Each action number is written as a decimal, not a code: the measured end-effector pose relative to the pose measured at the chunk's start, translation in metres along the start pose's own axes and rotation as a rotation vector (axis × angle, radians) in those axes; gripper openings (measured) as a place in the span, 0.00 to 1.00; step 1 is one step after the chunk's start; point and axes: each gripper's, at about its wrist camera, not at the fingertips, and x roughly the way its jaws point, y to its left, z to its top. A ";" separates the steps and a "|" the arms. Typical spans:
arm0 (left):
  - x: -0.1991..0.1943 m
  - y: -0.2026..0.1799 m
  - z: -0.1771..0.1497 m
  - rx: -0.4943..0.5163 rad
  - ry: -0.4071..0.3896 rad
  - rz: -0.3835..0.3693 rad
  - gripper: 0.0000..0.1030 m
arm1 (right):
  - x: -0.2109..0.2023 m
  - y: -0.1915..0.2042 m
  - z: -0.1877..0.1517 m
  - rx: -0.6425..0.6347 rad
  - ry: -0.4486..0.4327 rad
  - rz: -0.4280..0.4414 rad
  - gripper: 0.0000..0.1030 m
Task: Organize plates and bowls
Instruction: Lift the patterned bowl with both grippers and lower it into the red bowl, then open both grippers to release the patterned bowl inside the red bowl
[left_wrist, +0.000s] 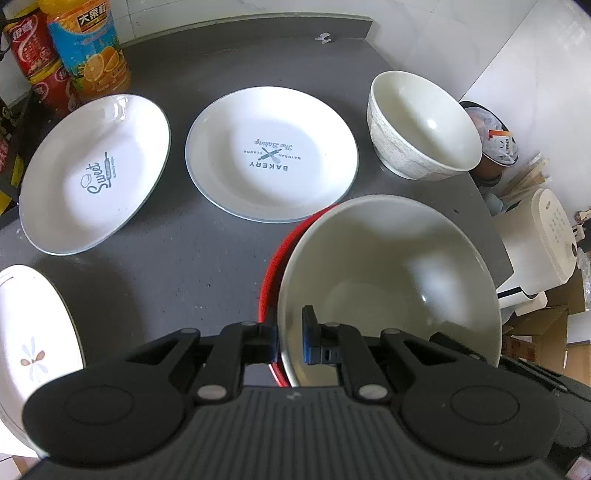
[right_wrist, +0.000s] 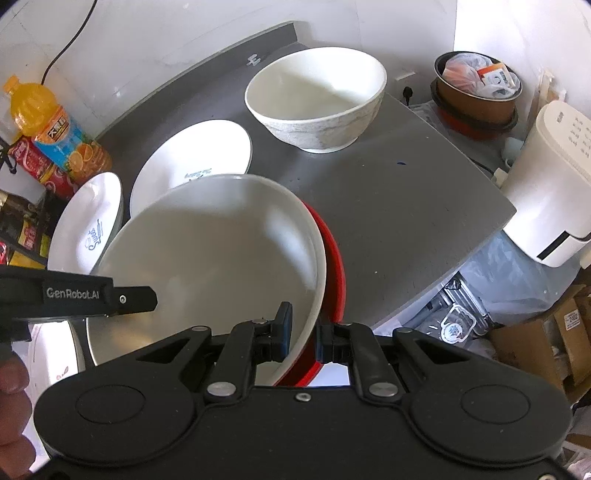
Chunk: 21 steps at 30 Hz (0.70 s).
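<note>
- The red bowl (left_wrist: 271, 258), cream-white inside, is held by both grippers at once, over the near part of the grey table (left_wrist: 177, 258). I cannot tell if its base touches the table.
- The left gripper (left_wrist: 290, 338) is clenched on the bowl's rim on one side; the right gripper (right_wrist: 304, 338) is clenched on the rim on the other side. On each, one finger is inside the bowl and one is outside.
- The bowl looks like glazed ceramic: stiff, rather heavy, smooth and slippery, and it can break or chip. The thin rim is the only good place to pinch, so two opposite grips are sensible.
- If one hand tilts or rolls more than the other, I think the rim may slide out of the pads.
- The marbled bowl (left_wrist: 421, 136) stands at the far right of the table, well apart. The bakery plate (left_wrist: 271, 153) and the "Sweet" plate (left_wrist: 94, 173) lie flat side by side. They are also glossy and fragile, and their low edges are harder to grasp.
</note>
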 end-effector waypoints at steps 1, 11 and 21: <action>0.001 -0.001 0.000 0.004 0.001 0.003 0.09 | 0.002 -0.002 0.000 0.024 0.005 0.008 0.11; -0.007 -0.013 0.005 0.048 0.020 0.075 0.13 | 0.007 -0.002 0.008 0.004 -0.024 -0.008 0.12; -0.033 -0.023 0.003 0.050 -0.032 0.106 0.22 | -0.001 -0.002 0.015 0.000 -0.001 0.063 0.32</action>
